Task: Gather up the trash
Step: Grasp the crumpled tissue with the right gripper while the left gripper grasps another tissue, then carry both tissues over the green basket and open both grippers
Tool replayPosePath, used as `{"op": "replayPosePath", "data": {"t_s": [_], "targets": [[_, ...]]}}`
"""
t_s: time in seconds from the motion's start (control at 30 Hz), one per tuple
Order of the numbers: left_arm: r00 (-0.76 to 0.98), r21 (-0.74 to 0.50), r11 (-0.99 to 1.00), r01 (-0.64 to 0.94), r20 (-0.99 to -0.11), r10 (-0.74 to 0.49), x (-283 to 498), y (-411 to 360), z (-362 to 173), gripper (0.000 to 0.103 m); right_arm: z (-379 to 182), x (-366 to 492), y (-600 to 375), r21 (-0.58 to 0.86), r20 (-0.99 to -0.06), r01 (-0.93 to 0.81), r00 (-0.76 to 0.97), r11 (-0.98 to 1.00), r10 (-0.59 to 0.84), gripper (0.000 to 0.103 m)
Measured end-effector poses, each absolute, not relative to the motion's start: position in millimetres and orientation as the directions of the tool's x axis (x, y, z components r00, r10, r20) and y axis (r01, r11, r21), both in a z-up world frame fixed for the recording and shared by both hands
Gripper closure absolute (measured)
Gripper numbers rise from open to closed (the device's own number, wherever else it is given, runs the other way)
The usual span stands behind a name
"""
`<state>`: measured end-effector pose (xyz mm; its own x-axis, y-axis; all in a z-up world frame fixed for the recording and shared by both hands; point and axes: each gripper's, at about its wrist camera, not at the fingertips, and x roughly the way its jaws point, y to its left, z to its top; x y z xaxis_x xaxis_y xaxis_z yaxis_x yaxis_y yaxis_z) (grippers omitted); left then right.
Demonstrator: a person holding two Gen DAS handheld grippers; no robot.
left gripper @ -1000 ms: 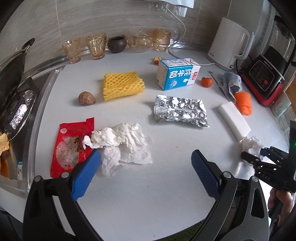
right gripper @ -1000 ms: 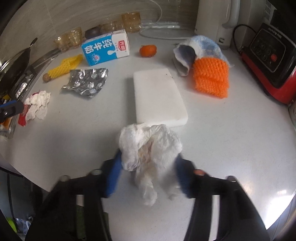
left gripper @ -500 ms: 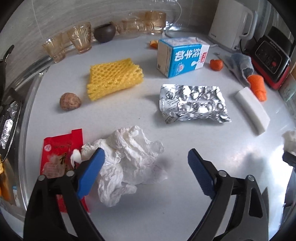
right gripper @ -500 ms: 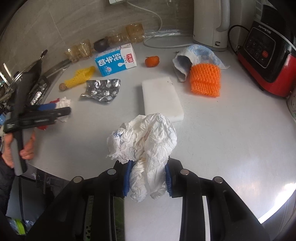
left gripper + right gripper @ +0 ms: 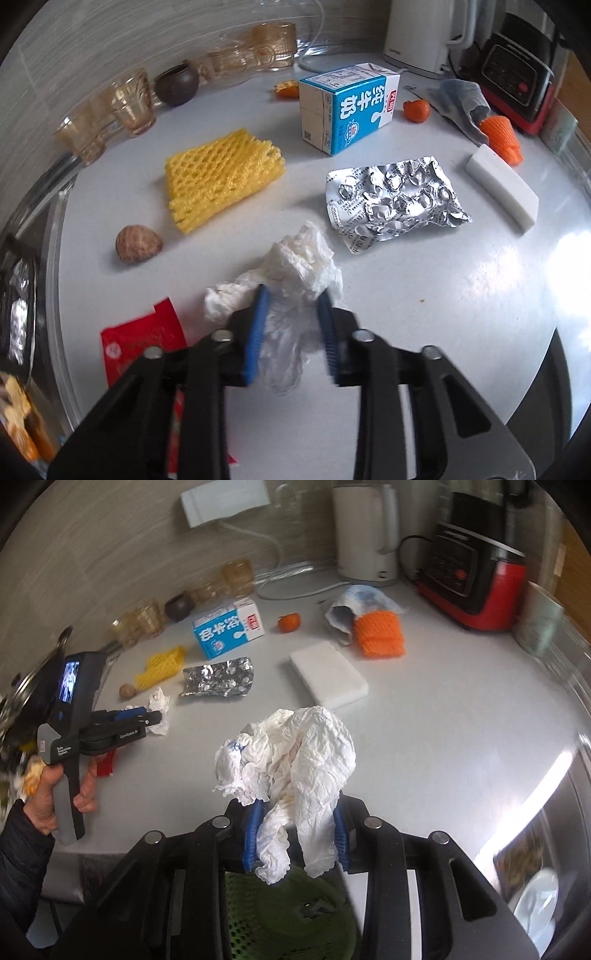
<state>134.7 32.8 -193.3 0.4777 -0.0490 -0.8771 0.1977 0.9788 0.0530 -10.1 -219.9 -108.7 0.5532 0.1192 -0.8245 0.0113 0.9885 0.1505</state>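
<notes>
My left gripper (image 5: 293, 299) is shut on a crumpled white tissue (image 5: 295, 262) that lies on the white counter (image 5: 424, 314); the same gripper (image 5: 157, 716) shows at the left of the right wrist view. My right gripper (image 5: 295, 812) is shut on another crumpled white tissue (image 5: 291, 749) and holds it above the counter's front edge. Other trash on the counter: a red wrapper (image 5: 142, 343), a foil blister sheet (image 5: 391, 199), a yellow foam net (image 5: 221, 173), a blue milk carton (image 5: 347, 107), a brown nut (image 5: 136, 243) and an orange foam net (image 5: 380, 635).
A white foam block (image 5: 328, 674) lies mid-counter. A small orange fruit (image 5: 289, 623) and a cloth (image 5: 362, 600) lie behind it. Glass cups (image 5: 129, 103) and a dark bowl (image 5: 177, 85) line the back wall. A white kettle (image 5: 365, 535) and a red appliance (image 5: 476, 587) stand at the back right.
My left gripper moved forward and closed on the tissue by the red wrapper. My right gripper lifted its tissue higher and back toward the counter's front edge.
</notes>
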Motion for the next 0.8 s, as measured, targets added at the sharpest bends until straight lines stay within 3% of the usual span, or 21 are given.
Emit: {"op": "replayPosePath", "data": {"t_s": [0.2,0.37,0.57,0.8], "targets": [[0.458,-0.035,0.956,0.291,-0.872,-0.171,138,45,-190,0.097,-101,-45,-209,0.147,-0.823,0.154,0.567,0.977,0.034,0.069],[0.456,-0.058,0.932,0.357,-0.860,-0.228,120,49,-177,0.098,-93,-69,-202,0.146,-0.818,0.216,0.575,0.965,-0.005,0.069],[0.427,-0.084,0.899,0.429,-0.859,-0.284,65,46,-151,0.098,-92,-89,-197,0.155,-0.825,0.193,0.565,0.969,0.019,0.069],[0.248,-0.190,0.803,0.564,-0.889,-0.384,-26,-2,-151,0.098,-99,-116,-206,0.133,-0.856,0.117,0.513,0.984,0.055,0.069]]}}
